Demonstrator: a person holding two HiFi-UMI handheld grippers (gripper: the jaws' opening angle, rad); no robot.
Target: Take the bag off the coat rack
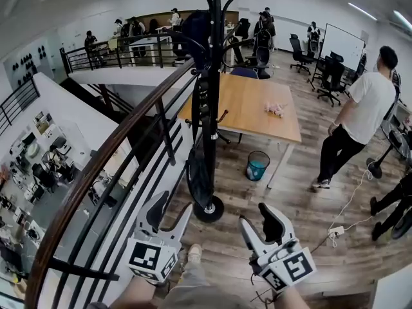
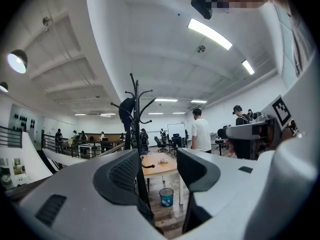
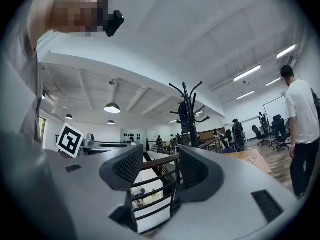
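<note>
A black coat rack (image 1: 215,95) stands on the wood floor beside the railing, with its round base (image 1: 209,209) just ahead of me. A dark bag (image 1: 194,34) hangs from its upper hooks, and a long dark part hangs down along the pole. My left gripper (image 1: 172,210) and right gripper (image 1: 259,221) are low in front of me, short of the base, both open with nothing between the fingers. The left gripper view shows the coat rack (image 2: 135,149) and the bag (image 2: 127,113) beyond the open left gripper (image 2: 157,170). In the right gripper view the bag (image 3: 183,112) is far past the open right gripper (image 3: 160,170).
A dark railing (image 1: 122,147) with a wooden handrail runs along the left, with a drop to a lower floor beyond it. Behind the rack stand a wooden table (image 1: 257,108) and a teal bin (image 1: 257,165). A person in a white shirt (image 1: 367,102) stands at the right. A cable and power strip (image 1: 335,232) lie on the floor.
</note>
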